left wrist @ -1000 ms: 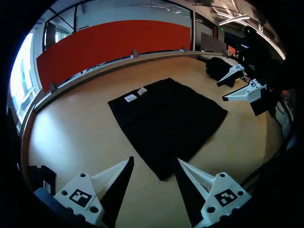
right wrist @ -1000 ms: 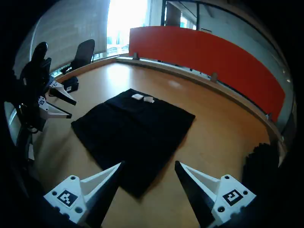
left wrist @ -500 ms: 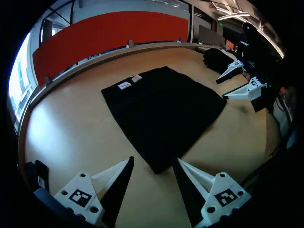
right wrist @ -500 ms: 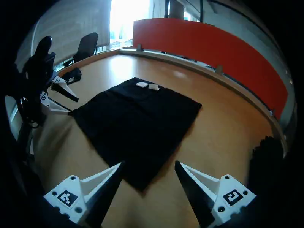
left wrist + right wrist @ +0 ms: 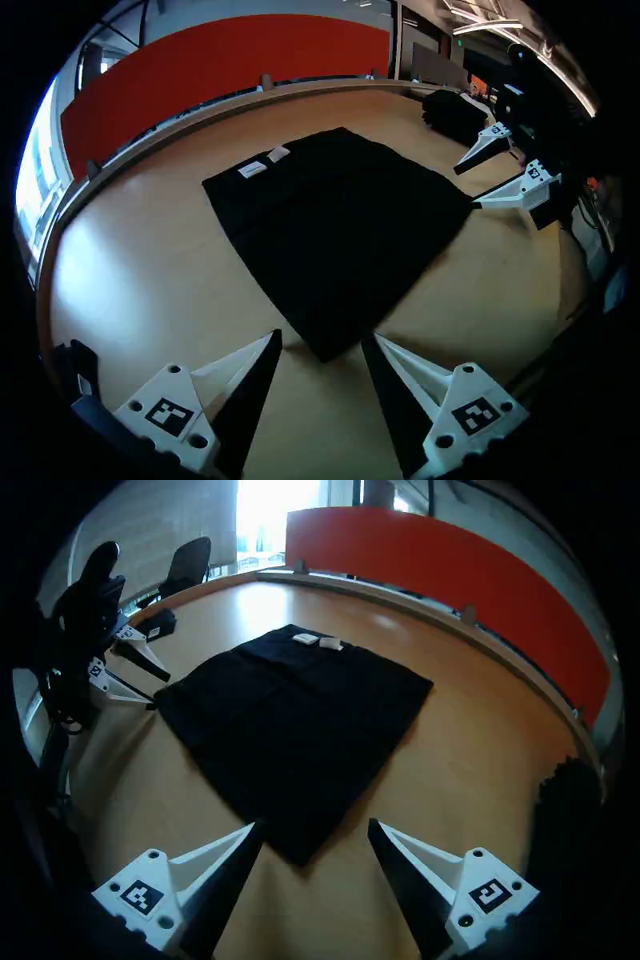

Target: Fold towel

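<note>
A black towel (image 5: 336,224) lies flat on the wooden table (image 5: 144,272), with two white tags (image 5: 252,169) near its far edge. In the left gripper view my left gripper (image 5: 320,356) is open, its fingertips flanking the towel's near corner just above the table. In the right gripper view the same towel (image 5: 296,720) spreads out and my right gripper (image 5: 314,844) is open around another near corner. The right gripper (image 5: 472,188) also shows at the far right of the left gripper view, beside the towel's corner. The left gripper (image 5: 152,692) appears at the towel's left corner.
A red partition (image 5: 224,72) runs behind the table's curved far edge. A pile of dark cloth (image 5: 452,112) sits at the far right of the table; it shows again as dark cloth (image 5: 572,808). Office chairs (image 5: 184,568) stand by the window. A small black object (image 5: 156,626) rests on the table.
Both grippers have moved forward and lower toward the towel's near corners; the towel now looks larger and each corner sits between the open fingertips. The towel itself has not moved.
</note>
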